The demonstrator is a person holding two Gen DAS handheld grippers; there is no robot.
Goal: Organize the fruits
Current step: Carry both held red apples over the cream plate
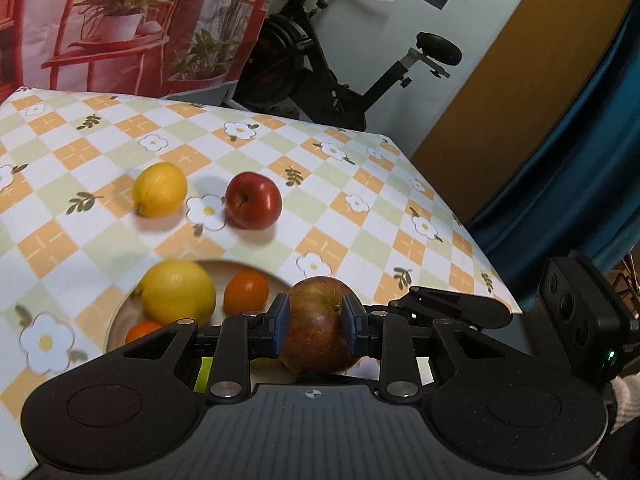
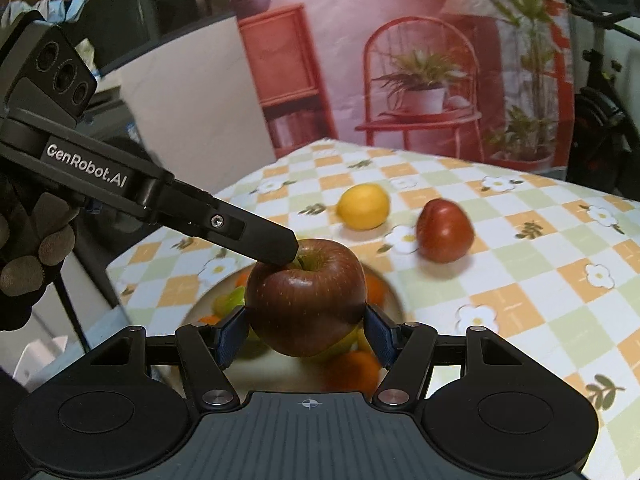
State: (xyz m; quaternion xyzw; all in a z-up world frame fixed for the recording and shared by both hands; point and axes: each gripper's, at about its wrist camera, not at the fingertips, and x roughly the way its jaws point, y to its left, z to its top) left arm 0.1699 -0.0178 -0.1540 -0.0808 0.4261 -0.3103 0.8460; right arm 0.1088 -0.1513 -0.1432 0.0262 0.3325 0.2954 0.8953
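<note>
Both grippers, left (image 1: pixel 314 320) and right (image 2: pixel 306 330), are clamping one apple (image 2: pixel 306 298) above the bowl (image 1: pixel 120 316); uneven release risks dropping it.

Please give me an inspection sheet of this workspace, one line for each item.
Surface: table with a checked flower cloth.
Job's things: plate holds a big lemon and oranges; a small lemon and a red apple lie loose on the cloth; a dark apple is held above the plate.
Clutter: nothing seen.
Grippers: left gripper is shut on the dark apple; right gripper has its pads on both sides of the same apple, contact unclear.
Cables: nothing seen.
Surroundings: exercise bike, printed backdrop, blue curtain.
</note>
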